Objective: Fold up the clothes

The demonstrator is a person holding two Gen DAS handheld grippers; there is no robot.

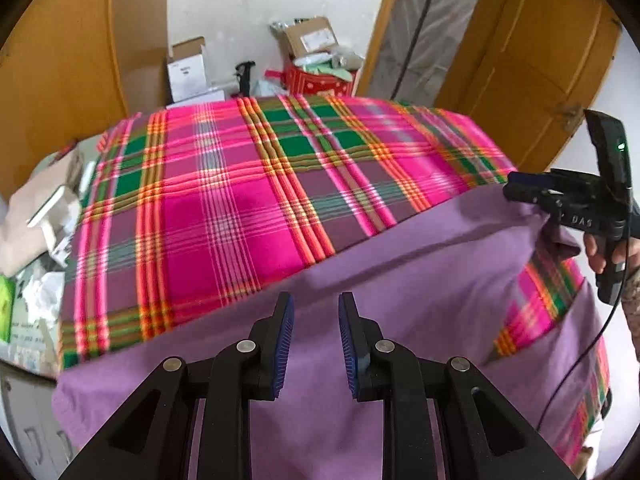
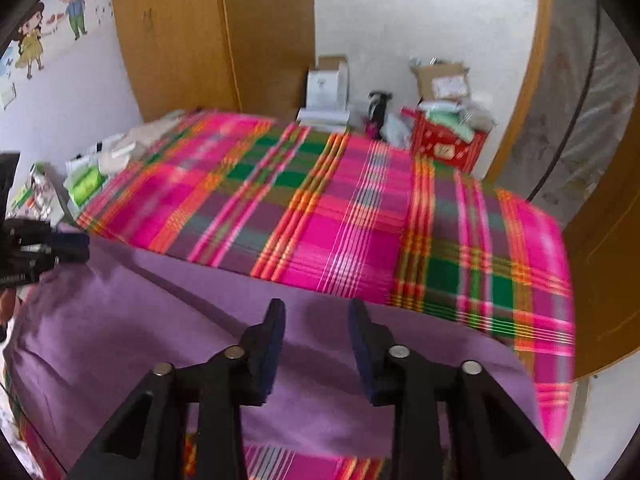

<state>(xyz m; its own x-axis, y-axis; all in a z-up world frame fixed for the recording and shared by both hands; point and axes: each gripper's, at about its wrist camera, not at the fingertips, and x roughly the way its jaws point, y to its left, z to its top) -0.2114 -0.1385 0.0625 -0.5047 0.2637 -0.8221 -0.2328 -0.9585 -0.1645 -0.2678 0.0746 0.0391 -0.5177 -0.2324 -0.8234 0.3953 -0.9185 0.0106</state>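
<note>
A plain purple garment (image 1: pixel 400 280) lies spread over the near part of a bed covered by a pink, green and orange plaid blanket (image 1: pixel 240 200). My left gripper (image 1: pixel 316 300) hovers over the garment just short of its far edge. Its blue pads are apart, with only cloth showing below them. In the right wrist view the same purple garment (image 2: pixel 140 320) fills the foreground, and my right gripper (image 2: pixel 316 306) stands open above it. Each gripper appears in the other's view, at a far corner of the garment: the right gripper (image 1: pixel 516 184) and the left gripper (image 2: pixel 76 246).
Beyond the bed stand a red box (image 1: pixel 316 80), a white box (image 1: pixel 186 72) and an open cardboard box (image 1: pixel 308 36) against the wall. Loose packets and papers (image 1: pixel 36 220) pile up at the bed's left side. Wooden doors (image 1: pixel 532 52) flank the room. A hand (image 1: pixel 596 252) holds the right gripper.
</note>
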